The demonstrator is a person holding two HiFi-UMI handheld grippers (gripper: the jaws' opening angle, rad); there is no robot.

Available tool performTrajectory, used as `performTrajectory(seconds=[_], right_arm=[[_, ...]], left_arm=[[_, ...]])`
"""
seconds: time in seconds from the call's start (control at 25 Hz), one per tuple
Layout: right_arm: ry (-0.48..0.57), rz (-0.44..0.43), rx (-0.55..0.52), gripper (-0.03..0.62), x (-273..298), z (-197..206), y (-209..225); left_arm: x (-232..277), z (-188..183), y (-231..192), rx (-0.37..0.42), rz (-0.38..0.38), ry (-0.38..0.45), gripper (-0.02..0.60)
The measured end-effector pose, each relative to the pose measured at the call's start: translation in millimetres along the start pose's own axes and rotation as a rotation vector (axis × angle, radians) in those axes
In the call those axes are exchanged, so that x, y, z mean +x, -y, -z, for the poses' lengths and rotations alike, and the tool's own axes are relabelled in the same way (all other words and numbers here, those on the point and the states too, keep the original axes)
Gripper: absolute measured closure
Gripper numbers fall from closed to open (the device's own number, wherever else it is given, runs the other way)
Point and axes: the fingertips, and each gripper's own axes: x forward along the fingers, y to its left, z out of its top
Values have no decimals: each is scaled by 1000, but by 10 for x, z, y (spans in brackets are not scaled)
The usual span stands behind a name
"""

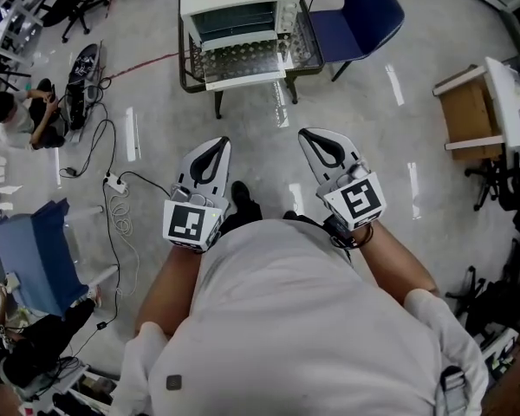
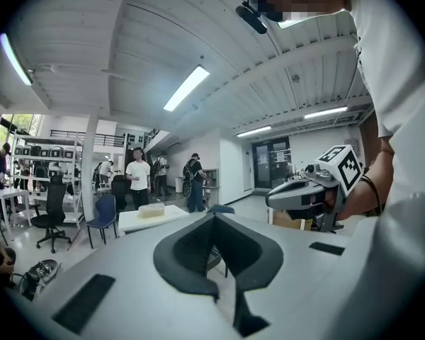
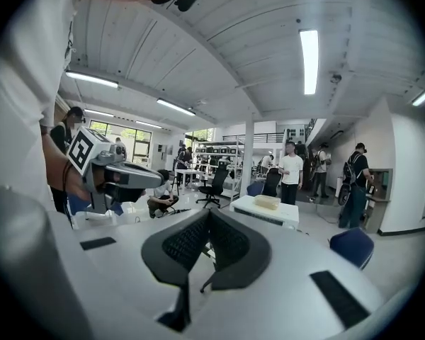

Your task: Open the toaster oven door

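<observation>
L tongs (image 1: 220,144) & R tongs (image 1: 308,135) together, empty; floor (image 1: 251,133) gap to toaster oven (image 1: 238,16) front.

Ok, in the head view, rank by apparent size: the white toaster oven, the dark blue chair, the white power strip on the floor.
Largest: white toaster oven, cut off at the top edge.
Next: dark blue chair, only slightly smaller, nearly a tie.
Smallest by far: white power strip.

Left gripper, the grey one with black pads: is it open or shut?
Shut. In the left gripper view, the grey left gripper has its black pads pressed together at the tips, with nothing between them.
</observation>
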Motion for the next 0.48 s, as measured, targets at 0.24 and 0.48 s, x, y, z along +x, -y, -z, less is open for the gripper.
performTrajectory(seconds=[0.24, 0.48], right_arm=[[-8, -51, 46, 576, -561, 120, -170], [5, -102, 48, 576, -1077, 313, -361]], left_arm=[[-130, 82, 607, -16, -21, -47, 566], [-297, 53, 1189, 5, -43, -23, 566]])
